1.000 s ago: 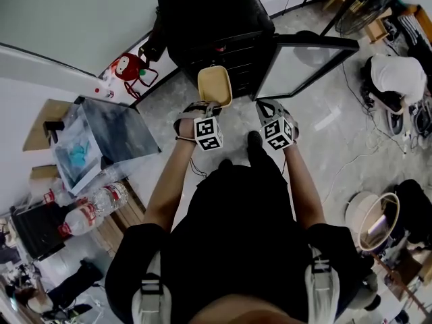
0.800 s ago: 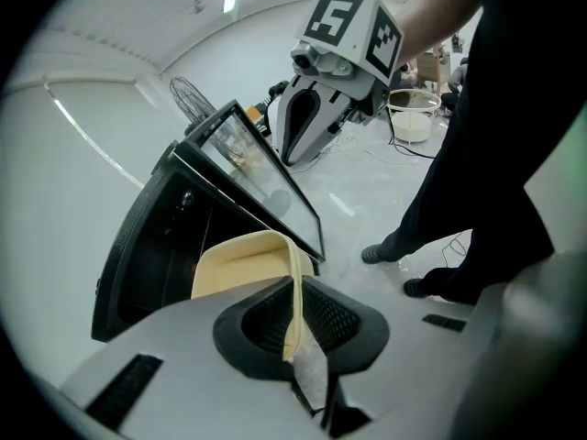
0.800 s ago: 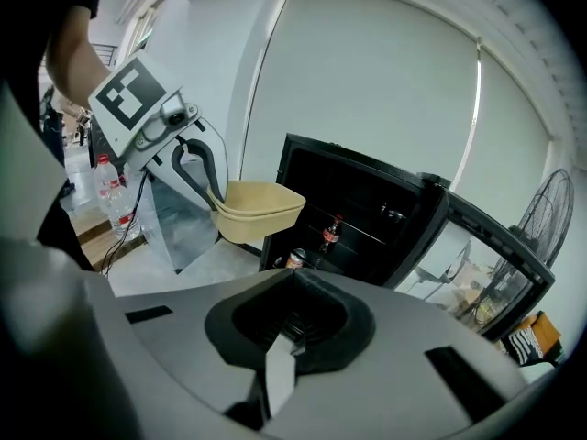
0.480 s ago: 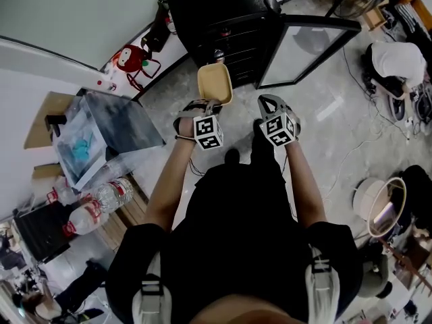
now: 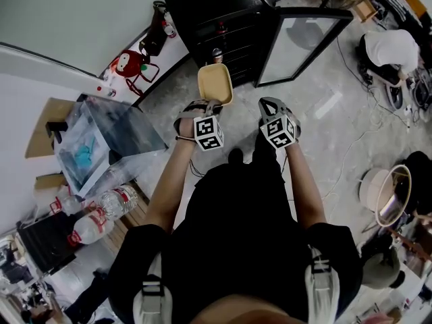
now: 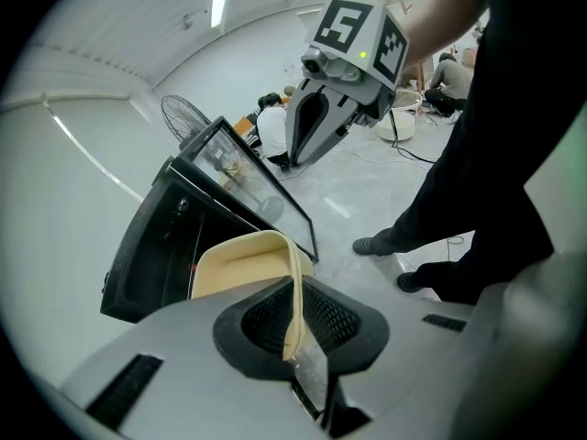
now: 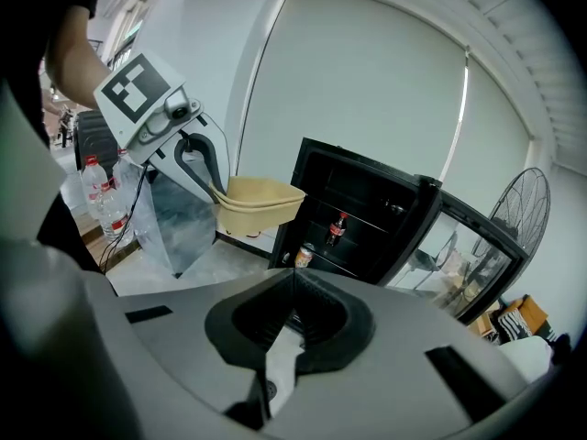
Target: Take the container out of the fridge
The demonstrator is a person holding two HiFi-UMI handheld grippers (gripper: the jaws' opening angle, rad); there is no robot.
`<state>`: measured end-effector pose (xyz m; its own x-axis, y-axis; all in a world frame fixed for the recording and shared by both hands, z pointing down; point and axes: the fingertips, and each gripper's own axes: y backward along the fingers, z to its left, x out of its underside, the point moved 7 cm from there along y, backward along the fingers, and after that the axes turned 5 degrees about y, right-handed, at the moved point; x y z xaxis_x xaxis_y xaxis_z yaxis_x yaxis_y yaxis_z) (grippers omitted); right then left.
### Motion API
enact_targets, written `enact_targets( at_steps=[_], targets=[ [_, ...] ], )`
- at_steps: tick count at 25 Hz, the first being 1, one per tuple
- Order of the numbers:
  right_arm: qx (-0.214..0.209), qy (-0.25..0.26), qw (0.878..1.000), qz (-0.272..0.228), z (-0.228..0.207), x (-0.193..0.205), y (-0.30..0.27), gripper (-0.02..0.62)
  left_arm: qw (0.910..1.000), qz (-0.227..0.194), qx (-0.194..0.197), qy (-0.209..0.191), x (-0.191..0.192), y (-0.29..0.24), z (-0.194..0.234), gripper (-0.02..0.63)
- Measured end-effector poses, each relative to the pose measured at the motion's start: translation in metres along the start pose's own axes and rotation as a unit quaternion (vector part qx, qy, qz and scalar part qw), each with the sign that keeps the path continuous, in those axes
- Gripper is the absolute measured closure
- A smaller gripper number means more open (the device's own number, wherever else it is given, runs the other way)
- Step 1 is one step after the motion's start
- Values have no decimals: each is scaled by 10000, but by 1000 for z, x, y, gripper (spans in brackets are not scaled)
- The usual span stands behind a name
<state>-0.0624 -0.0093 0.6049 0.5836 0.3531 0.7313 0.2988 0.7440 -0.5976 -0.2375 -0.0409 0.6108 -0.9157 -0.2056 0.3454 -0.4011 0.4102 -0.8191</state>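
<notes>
A beige, empty plastic container (image 5: 214,84) hangs in the air in front of the black fridge (image 5: 216,9). My left gripper (image 5: 206,105) is shut on the container's near wall. In the left gripper view the thin wall (image 6: 293,291) runs between the closed jaws of the left gripper (image 6: 296,287). The right gripper (image 5: 268,105) is beside it, apart from the container, and holds nothing. In its own view the right gripper (image 7: 293,275) is shut. That view also shows the container (image 7: 261,200) held up by the left gripper (image 7: 204,177). The fridge's glass door (image 5: 300,42) stands open.
A cola bottle (image 7: 338,229) and a can (image 7: 304,256) stand on the fridge (image 7: 367,214) shelves. A clear plastic box (image 5: 101,137) and water bottles (image 5: 101,211) are at the left. A person (image 5: 388,52) sits on the floor at the right, above a round basin (image 5: 388,194).
The fridge has slid up and away in the head view as I back off from it. Both grippers and the held container keep their places in front of me.
</notes>
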Motion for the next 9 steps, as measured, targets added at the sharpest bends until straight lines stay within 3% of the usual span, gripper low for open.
enact_targets(
  at_steps=[9],
  targets=[
    [131,-53,9999,-10,7,-7,4,597,9999,-83,-10,-81,6,4,1,565]
  ],
)
